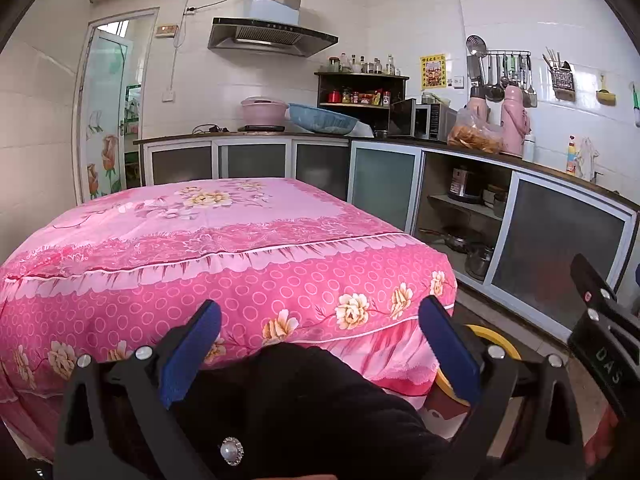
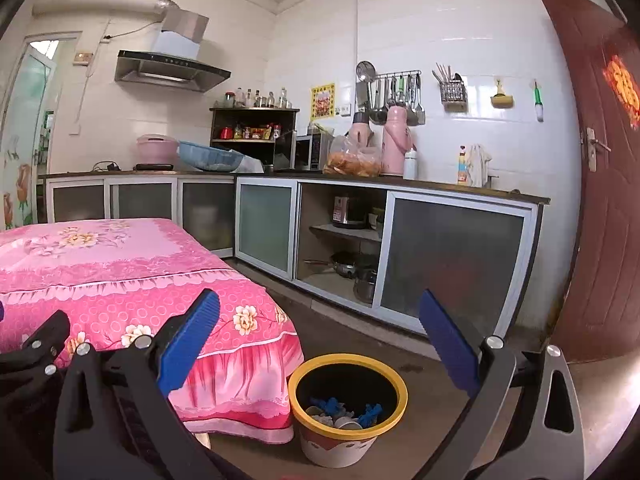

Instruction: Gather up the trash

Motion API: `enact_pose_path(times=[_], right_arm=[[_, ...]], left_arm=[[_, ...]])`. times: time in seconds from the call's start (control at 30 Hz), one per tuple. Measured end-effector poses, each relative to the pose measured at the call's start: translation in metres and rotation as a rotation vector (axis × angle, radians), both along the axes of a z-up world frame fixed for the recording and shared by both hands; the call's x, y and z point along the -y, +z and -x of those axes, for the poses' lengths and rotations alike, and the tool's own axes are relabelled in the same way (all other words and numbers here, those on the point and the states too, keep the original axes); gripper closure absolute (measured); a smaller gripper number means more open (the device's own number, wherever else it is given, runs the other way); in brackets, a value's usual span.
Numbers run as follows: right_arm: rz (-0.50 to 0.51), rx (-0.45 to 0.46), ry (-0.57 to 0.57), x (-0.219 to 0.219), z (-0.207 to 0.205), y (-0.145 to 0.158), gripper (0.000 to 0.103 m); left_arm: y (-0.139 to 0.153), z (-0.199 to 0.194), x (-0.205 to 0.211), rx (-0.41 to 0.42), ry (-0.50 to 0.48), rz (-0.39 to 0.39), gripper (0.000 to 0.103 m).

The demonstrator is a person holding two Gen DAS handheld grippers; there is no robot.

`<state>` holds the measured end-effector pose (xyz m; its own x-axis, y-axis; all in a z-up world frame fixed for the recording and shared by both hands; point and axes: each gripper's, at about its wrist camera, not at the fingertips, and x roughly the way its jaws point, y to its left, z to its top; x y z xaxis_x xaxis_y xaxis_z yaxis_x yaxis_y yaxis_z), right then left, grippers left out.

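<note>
Trash (image 2: pixel 344 410) fills the bin (image 2: pixel 394 394) beside the pink worktop (image 2: pixel 120 264); both grippers' fingers (image 1: pixel 202 344) (image 2: pixel 448 344) gape, holding nothing.

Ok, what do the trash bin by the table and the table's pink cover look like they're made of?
Trash bin: probably plastic, with a smooth yellow rim and a printed white wall. Pink cover: fabric, likely printed cotton or polyester; it drapes softly, with a ruffled hem and a floral print.
</note>
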<state>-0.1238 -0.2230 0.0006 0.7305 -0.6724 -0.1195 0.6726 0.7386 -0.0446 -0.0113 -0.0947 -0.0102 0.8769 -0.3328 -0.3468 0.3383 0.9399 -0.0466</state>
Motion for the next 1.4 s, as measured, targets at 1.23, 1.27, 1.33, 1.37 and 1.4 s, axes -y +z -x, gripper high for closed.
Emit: enact_pose_path(times=[1.23, 1.27, 1.33, 1.37, 1.4], right_arm=[[-0.049, -0.019, -0.037, 0.013, -0.003, -0.007, 0.008], [-0.049, -0.019, -0.037, 0.012, -0.002, -0.007, 0.008], [-0.050, -0.019, -0.038, 0.012, -0.003, -0.007, 0.008], [-0.052, -0.020, -0.038, 0.013, -0.003, -0.007, 0.008], [-0.053, -0.021, -0.039, 0.013, -0.003, -0.007, 0.008]], left_arm=[[-0.004, -0.002, 0.010, 0.001, -0.040, -0.041, 0.008], [-0.004, -0.002, 0.010, 0.002, -0.041, -0.042, 0.008], [-0.004, -0.003, 0.010, 0.001, -0.044, -0.043, 0.008], [-0.004, -0.003, 0.010, 0.001, -0.044, -0.043, 0.008], [-0.004, -0.003, 0.010, 0.001, -0.045, -0.043, 0.008]])
